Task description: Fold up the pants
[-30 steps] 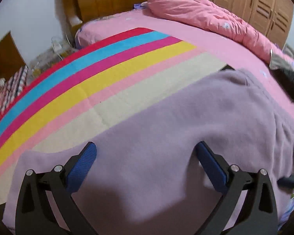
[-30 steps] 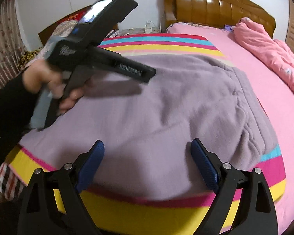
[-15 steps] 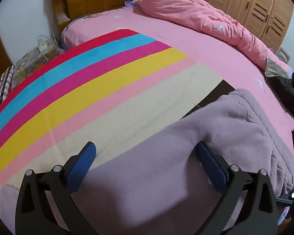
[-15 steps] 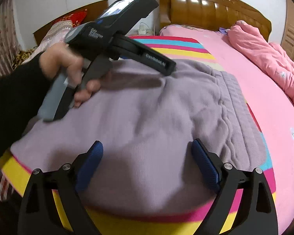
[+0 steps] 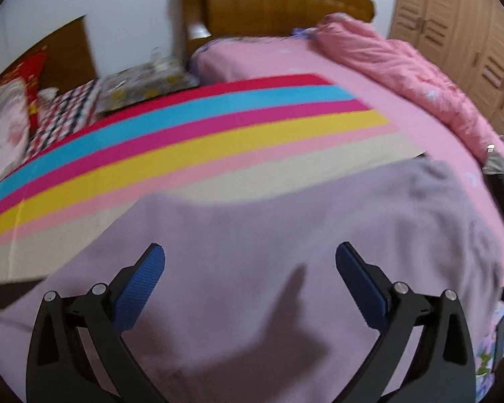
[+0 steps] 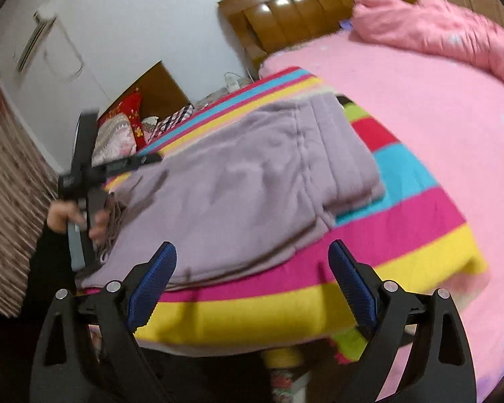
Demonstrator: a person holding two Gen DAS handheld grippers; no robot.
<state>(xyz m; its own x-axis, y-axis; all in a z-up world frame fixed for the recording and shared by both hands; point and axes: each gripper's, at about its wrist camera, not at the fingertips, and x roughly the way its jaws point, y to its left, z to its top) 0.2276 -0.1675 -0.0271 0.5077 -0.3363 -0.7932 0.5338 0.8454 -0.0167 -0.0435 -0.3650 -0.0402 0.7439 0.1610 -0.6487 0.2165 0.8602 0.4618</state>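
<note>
Writing: white lettering on the left tongs' body, lower left of the right wrist view; too blurred to read.
Pants (image 6: pixel 252 198): one pair, lilac fleece, folded in layers, centre of frame, lying on the striped blanket (image 6: pixel 403 221).
Bed (image 6: pixel 420 100): one, pink sheet; one pink quilt (image 6: pixel 436 30) bunched upper right.
Left tongs (image 5: pixel 250 258): blue pads spread wide, gripping nothing, over the pants.
Right tongs (image 6: pixel 252 258): spread wide, gripping nothing, at the pants' near edge.
Hand (image 6: pixel 70 215): one visible, holding the left tongs' handle.
</note>
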